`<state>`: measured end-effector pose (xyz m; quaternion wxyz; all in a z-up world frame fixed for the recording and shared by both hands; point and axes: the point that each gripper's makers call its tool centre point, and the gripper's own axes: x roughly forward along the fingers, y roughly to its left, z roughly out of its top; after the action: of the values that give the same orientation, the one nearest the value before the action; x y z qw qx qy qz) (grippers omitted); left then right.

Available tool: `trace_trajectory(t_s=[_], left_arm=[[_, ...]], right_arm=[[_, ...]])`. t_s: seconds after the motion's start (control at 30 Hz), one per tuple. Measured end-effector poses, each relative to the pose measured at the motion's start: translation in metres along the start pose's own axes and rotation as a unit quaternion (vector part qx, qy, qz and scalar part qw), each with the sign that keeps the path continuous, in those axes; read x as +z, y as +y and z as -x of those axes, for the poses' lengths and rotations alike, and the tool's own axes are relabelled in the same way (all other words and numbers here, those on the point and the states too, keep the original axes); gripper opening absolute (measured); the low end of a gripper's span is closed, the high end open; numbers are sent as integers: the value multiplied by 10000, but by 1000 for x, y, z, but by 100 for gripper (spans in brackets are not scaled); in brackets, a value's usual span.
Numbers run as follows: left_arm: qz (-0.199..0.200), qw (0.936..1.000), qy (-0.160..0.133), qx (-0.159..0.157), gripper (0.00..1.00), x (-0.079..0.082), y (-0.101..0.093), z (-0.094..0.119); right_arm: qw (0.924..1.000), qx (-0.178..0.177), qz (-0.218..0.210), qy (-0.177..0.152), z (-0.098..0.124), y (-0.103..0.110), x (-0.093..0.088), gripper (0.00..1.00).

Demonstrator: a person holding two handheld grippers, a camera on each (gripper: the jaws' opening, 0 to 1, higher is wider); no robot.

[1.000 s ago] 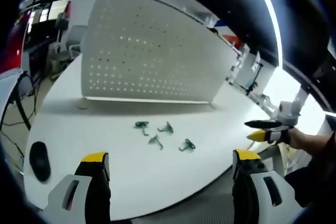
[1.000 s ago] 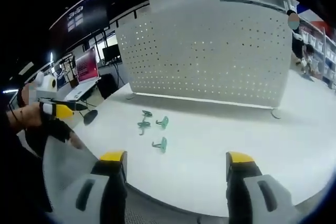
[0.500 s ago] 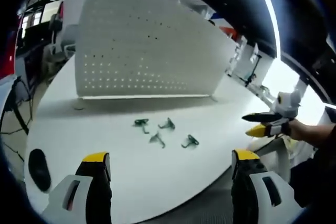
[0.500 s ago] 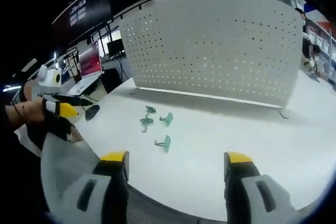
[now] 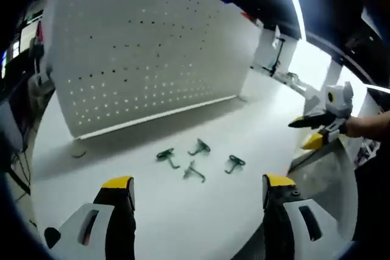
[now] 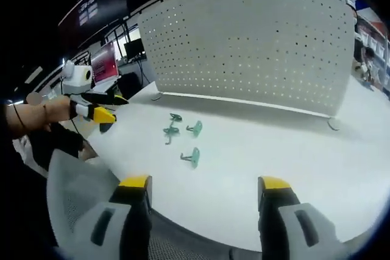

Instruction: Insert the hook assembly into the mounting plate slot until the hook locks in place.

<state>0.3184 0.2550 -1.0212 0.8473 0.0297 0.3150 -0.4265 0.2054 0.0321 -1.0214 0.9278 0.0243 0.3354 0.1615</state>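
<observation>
Several small green hooks lie loose in a cluster on the white table (image 5: 140,211), among them one (image 5: 164,155), another (image 5: 200,147) and a third (image 5: 234,162). The same hooks (image 6: 191,158) appear in the right gripper view. Behind them the white perforated mounting plate (image 5: 146,59) (image 6: 256,47) stands upright. My left gripper (image 5: 198,182) is open and empty, short of the hooks. My right gripper (image 6: 205,182) is open and empty too, near the table's edge. The right gripper (image 5: 314,132) enters the left gripper view from the right, and the left gripper (image 6: 97,109) enters the right gripper view from the left.
The plate rests on small feet (image 5: 76,150) (image 6: 332,126). A laptop with a red screen (image 6: 103,71) and monitors stand at the back left. A black mouse (image 5: 52,235) lies near the table's edge. Something grey (image 6: 73,181) sits below the table edge.
Both cameras have swung, so the plate now looks larger and tilted. The left gripper has risen and come in over the table edge. The hooks lie where they were.
</observation>
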Motion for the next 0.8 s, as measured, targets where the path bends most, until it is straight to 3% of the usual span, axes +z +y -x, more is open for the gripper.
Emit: trace_trajectory(t_s=[0.57, 0.8], left_arm=[[-541, 9969, 561, -139, 73, -7, 26, -59], [-538, 9956, 714, -265, 69, -9, 32, -88]], right_arm=[[9998, 74, 84, 157, -5, 1, -15, 60], [9992, 126, 220, 300, -9, 6, -23, 58]])
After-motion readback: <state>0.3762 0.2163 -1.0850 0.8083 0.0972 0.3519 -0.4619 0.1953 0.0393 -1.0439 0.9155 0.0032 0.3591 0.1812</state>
